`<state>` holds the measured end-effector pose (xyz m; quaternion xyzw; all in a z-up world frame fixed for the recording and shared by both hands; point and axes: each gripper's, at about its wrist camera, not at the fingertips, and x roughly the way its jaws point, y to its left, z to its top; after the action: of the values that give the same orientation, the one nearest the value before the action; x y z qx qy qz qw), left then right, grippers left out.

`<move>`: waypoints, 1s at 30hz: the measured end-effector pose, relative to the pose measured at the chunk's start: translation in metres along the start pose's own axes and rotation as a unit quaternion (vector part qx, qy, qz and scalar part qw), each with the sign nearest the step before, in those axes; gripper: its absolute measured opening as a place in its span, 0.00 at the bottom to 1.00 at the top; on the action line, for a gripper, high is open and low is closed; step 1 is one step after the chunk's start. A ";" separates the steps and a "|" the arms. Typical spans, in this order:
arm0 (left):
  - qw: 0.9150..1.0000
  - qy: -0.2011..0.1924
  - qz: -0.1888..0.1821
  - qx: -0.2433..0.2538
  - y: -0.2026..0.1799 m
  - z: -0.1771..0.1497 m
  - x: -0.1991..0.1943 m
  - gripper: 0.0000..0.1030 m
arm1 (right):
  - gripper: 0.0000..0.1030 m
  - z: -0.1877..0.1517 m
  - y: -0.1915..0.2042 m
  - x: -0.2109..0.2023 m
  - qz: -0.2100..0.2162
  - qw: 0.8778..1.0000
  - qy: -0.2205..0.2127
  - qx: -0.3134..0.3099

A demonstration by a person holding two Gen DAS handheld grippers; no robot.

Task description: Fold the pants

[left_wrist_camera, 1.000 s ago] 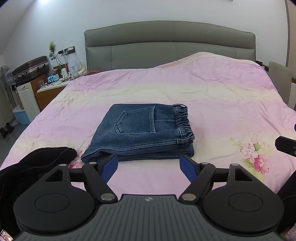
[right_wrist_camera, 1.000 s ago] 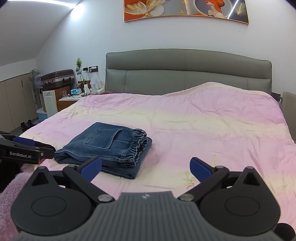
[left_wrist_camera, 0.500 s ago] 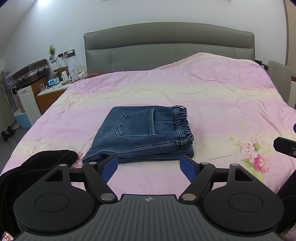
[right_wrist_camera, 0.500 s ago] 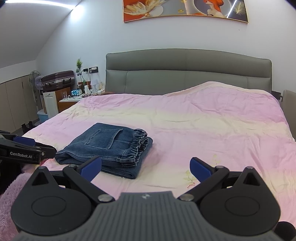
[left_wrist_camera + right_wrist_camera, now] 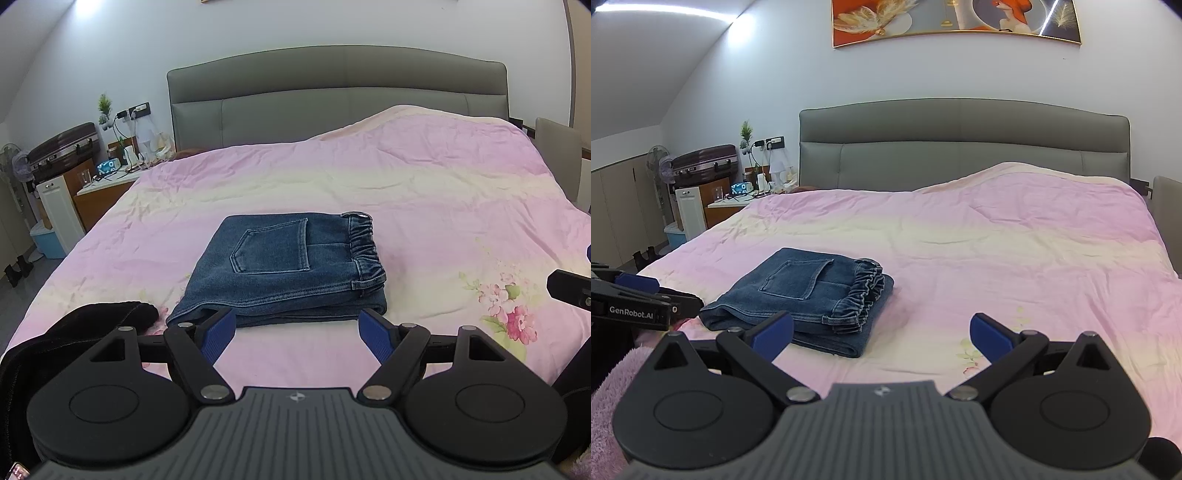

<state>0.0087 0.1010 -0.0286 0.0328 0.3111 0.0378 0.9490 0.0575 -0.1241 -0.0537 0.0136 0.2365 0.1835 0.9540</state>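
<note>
both wrist views have crept back and up a touch since a second ago, so the jeans [image 5: 284,269] sit slightly lower and farther in frame; the garment itself has not shifted. jeans lie folded into a compact rectangle on the pink bedspread [image 5: 424,206], back pocket up, elastic waistband on the right edge, layers stacked, toward the near left part of the bed. left gripper [image 5: 297,334] hovers just short of the near edge of the jeans, jaws wide apart, nothing held. right gripper [image 5: 882,334] sits off to the right of the stack, jaws also spread, empty, over bare bedspread. judged step: fold looks finished, both tools clear of the cloth, likely the release/retreat phase. next move, if any, probably calls for only a tidy press on the waistband corner or pulling away without snagging the near hem; the black garment [image 5: 85,325] at lower left lies just beside the jeans and could be next, can't tell. readable text: "genrobot.ai" in white on the side of the left gripper as seen in the right wrist view. small logo on each gripper body, no words. wall painting [image 5: 956,20] shows no legible text.
</note>
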 end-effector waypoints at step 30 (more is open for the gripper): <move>1.000 -0.002 -0.002 -0.002 -0.004 0.001 -0.006 0.86 | 0.95 -0.002 -0.004 -0.004 0.002 1.000 0.002 0.012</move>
<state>0.0047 0.0959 -0.0240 0.0307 0.3089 0.0367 0.9499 0.0554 -0.1295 -0.0540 0.0251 0.2408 0.1831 0.9528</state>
